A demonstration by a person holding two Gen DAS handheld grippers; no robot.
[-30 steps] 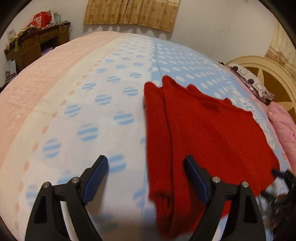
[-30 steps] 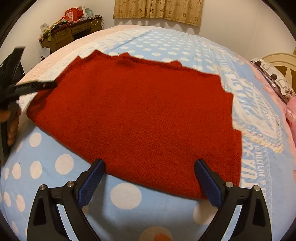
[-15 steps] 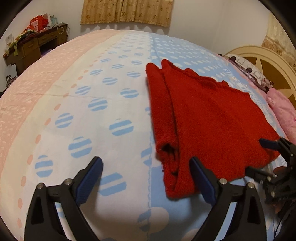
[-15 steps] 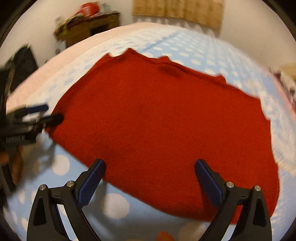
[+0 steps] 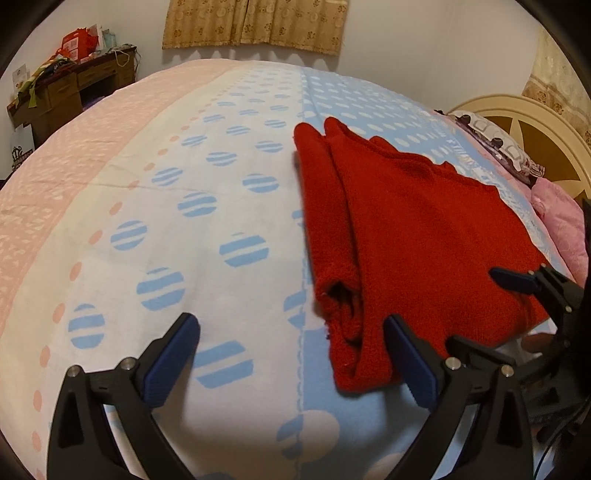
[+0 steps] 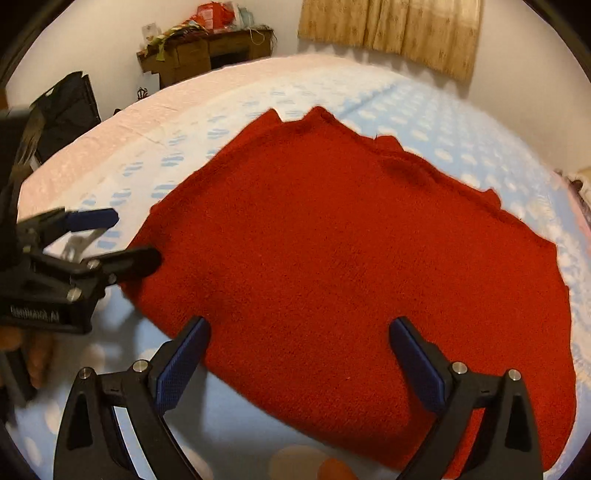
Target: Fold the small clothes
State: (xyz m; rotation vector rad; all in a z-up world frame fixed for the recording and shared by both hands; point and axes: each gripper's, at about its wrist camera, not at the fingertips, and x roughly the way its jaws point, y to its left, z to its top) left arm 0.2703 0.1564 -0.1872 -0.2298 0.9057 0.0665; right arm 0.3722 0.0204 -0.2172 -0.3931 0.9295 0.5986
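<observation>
A red sweater [image 6: 351, 266] lies flat on the bed [image 5: 184, 221]. The bed cover has pink, white and blue bands with dots on it. One sleeve [image 5: 332, 258] is folded in along the sweater's side, and its cuff end sits near the front edge.

The left gripper [image 5: 291, 354] is low over the bed by that folded sleeve. Its jaws have just been opening and now stand wide apart. One finger [image 5: 410, 362] is right beside the cuff, and the other finger is over the bare cover. Nothing is pressed between them.

The right gripper [image 6: 299, 354] is at the sweater's near edge. Its jaws are wide apart too. The hem of the sweater lies between them, but the pads do not squeeze it. In the left view, this gripper shows at the far right, by the sweater's corner.

In the right view, the left gripper sits at the left, with its tips just beside the sweater's side. A hand [image 6: 33, 354] holds it from below.

A brown desk [image 5: 70, 85] with stuff piled on it stands by the far wall. A curtain [image 5: 255, 22] hangs on that wall. A pink pillow [image 5: 561, 229] lies by the headboard [image 5: 524, 122].
</observation>
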